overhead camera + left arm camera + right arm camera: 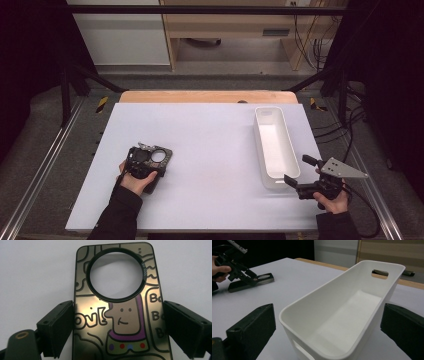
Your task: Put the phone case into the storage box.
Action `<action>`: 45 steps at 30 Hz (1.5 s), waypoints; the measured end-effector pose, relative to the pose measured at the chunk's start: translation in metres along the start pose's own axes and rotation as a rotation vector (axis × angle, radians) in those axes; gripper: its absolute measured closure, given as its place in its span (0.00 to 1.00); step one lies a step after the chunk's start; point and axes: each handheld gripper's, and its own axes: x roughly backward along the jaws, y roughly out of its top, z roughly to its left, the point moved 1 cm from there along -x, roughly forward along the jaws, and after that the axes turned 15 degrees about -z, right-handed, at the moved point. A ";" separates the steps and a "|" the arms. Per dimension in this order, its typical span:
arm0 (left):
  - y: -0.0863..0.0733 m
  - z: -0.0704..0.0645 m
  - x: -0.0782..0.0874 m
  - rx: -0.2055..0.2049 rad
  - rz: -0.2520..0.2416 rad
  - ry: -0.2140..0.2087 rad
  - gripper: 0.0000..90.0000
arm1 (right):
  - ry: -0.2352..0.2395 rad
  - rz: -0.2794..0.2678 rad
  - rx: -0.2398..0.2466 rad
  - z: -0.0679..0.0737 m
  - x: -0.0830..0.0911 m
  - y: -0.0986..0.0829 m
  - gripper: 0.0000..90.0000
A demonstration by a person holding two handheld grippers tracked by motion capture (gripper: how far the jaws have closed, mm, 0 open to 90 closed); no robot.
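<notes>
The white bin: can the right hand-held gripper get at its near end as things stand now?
Probably yes. The right hand-held gripper is open, its jaws standing either side of the near end of the white bin, apart from its walls. The bin is empty and nothing lies between.

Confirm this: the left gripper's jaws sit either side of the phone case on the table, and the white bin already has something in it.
Not quite. The right gripper view looks into the white bin and finds it empty. The rest holds: in the left gripper view the left gripper has a jaw at either side of the phone case on the table.
</notes>
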 end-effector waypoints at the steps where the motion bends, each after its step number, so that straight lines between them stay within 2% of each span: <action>1: 0.001 0.000 0.001 0.000 -0.003 0.003 0.13 | 0.000 0.000 0.000 0.000 0.000 0.000 0.00; 26: 0.016 -0.007 0.030 -0.022 -0.103 -0.025 0.13 | 0.008 -0.002 0.003 0.000 0.000 0.001 0.00; 36: 0.022 -0.013 0.042 -0.041 -0.136 -0.060 0.13 | 0.012 -0.001 0.007 0.001 0.000 0.001 0.00; 45: 0.027 -0.024 0.051 -0.069 -0.165 -0.096 0.13 | 0.017 -0.001 0.009 0.002 0.000 0.002 0.00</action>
